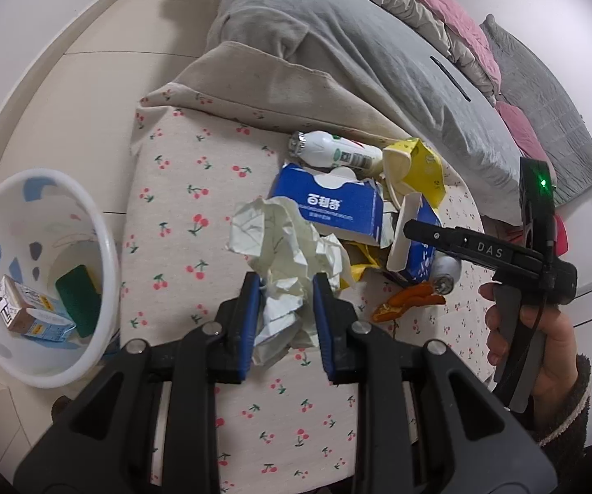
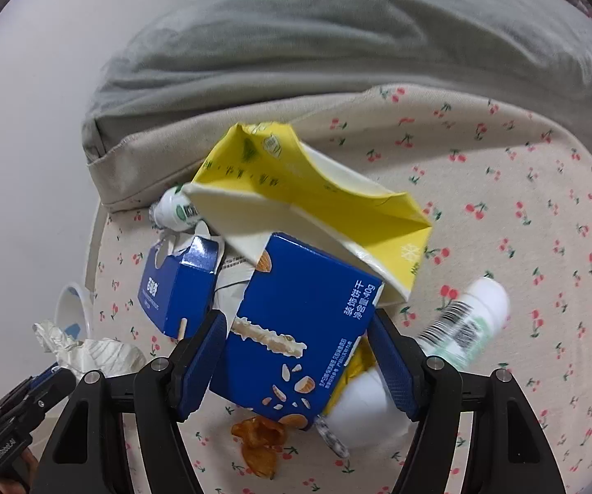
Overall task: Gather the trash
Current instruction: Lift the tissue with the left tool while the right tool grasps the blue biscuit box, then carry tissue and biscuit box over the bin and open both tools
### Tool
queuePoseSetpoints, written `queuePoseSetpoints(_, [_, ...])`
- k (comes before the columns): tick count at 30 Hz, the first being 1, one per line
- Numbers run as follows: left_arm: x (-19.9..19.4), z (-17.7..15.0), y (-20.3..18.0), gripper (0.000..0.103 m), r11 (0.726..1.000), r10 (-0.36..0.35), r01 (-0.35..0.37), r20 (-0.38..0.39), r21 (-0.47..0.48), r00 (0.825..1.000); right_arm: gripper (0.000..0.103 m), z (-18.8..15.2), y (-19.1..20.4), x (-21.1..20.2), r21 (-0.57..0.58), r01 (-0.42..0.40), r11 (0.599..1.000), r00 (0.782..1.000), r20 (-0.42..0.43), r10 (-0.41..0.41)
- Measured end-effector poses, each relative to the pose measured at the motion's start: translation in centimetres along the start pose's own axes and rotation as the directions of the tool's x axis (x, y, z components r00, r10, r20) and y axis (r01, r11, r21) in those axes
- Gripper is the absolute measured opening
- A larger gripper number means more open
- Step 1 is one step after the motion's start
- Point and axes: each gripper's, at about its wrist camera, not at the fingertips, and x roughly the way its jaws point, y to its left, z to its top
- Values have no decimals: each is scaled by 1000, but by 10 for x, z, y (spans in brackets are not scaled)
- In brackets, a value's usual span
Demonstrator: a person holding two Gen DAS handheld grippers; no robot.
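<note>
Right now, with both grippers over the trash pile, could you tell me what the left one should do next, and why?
Probably close the left gripper on the crumpled paper: the wad already sits between its open blue fingers, and the white bin waits just to its left.

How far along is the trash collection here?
Early. The white bin holds only a small carton and a green sponge. The left tongs straddle crumpled paper; the right tongs straddle a blue box. Yellow carton, bottles and orange peel remain.
</note>
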Motion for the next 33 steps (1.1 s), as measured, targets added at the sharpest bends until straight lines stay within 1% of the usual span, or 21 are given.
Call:
queuePoseSetpoints(4, [-3,1,6,28,1000,5,-5,7,-14,1000,72,0,1,3,-7,5,1000,1000,-1,-5])
queuePoseSetpoints(8, [-8,3,12,28,1000,10,-10,21,-23,1000,67,-1,6,1,-24,-5,1000,1000,14,5])
queuePoseSetpoints(12, [-14,4,20,28,999,13,-11,37,-34,999,66,-3,12,-11,-53,-11,999,999,45,14])
queuePoseSetpoints(18, [-26,4,35,28,998,21,-17,62,-58,998,65,-7,23,-37,-79,-44,996,993,109,53])
queuePoseSetpoints(22, [-35,2,52,28,996,36,-29,79,-87,996,65,-11,33,-48,-99,-68,993,987,138,82])
queuePoseSetpoints(26, [-44,0,70,28,992,52,-41,94,-118,994,65,-15,44,-56,-131,-93,987,983,148,112])
queuePoseSetpoints(33, [-58,-5,107,28,981,94,-73,114,-179,989,65,-26,79,-53,-195,-125,973,977,147,155])
